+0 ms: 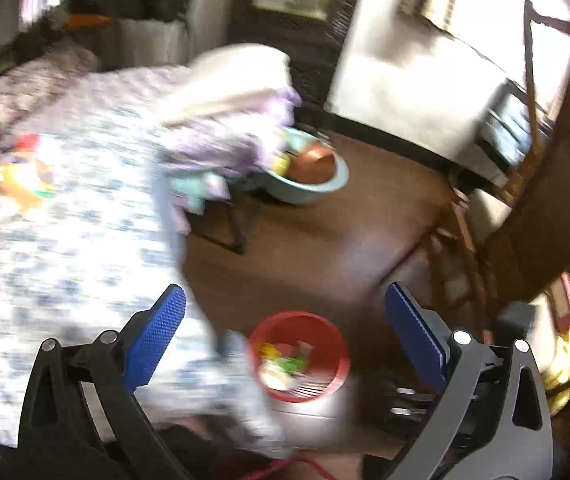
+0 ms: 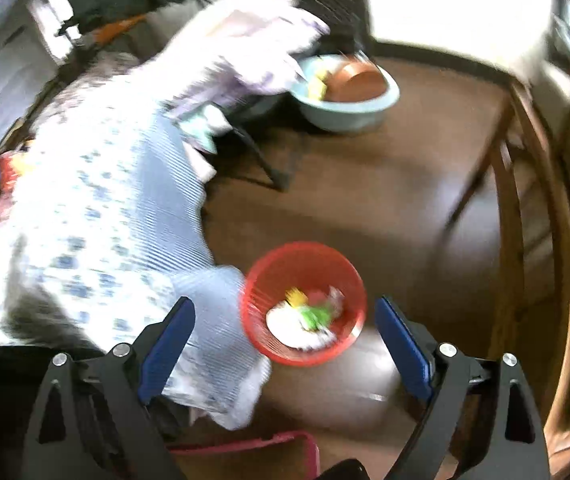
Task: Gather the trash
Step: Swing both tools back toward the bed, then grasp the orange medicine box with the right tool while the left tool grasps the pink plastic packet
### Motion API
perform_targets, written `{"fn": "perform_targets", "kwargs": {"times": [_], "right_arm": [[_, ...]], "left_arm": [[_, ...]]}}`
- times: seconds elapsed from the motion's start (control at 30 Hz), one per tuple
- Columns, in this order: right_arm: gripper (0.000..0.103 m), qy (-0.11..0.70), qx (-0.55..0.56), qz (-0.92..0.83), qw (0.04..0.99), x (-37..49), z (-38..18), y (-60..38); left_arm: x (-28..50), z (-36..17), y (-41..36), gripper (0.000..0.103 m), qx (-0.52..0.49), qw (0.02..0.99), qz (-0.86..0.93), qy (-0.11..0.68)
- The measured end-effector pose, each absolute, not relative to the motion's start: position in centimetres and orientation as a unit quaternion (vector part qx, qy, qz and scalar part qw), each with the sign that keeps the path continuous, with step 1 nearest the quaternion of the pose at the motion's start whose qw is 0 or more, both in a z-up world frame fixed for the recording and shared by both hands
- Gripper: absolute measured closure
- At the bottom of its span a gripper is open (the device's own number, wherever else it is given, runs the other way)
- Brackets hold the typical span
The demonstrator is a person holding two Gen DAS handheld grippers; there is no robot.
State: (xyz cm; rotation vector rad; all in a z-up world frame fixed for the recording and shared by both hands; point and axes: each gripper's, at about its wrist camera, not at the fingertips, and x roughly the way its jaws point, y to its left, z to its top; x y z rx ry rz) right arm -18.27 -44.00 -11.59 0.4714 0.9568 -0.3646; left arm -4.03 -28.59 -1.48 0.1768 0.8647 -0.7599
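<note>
Brown floor below holds a red trash basket (image 2: 303, 304); both grippers, left (image 1: 285, 340) and right (image 2: 285, 344), hover above it, jaws apart and empty.

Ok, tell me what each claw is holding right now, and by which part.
Nothing is held. The left claw and the right claw both stand wide open with nothing between their pads, above the red basket of trash on the floor.

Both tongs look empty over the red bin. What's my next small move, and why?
Probably swing the left tongs toward the colourful wrappers on the floral cloth. Both tongs stand open and empty, and the red bin already holds scraps.
</note>
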Motion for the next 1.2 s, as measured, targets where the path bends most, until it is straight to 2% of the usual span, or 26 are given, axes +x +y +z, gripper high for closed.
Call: {"fn": "perform_targets", "kwargs": {"times": [0.37, 0.57, 0.73, 0.93, 1.2], "right_arm": [[0.008, 0.407, 0.158, -0.035, 0.899, -6.4, -3.0, -31.9], [0.006, 0.381, 0.11, 0.006, 0.918, 1.8, -0.7, -25.1], [0.006, 0.388, 0.069, 0.031, 0.919, 10.3, -0.7, -21.0], [0.006, 0.42, -0.016, 0.035, 0.907, 19.2, -2.2, -18.2], [0.006, 0.464, -0.084, 0.027, 0.882, 23.9, -5.1, -17.9]], "left_arm": [[9.7, 3.7, -10.4, 0.007, 0.063, 0.928, -0.109, 0.351], [13.9, 2.2, -2.7, 0.007, 0.008, 0.933, -0.038, 0.358], [15.4, 0.4, 0.5, 0.007, -0.006, 0.92, 0.017, 0.391], [15.8, 0.9, 2.2, 0.007, -0.022, 0.924, 0.017, 0.38], [16.2, 0.6, 2.1, 0.007, -0.036, 0.92, -0.009, 0.391]]}}
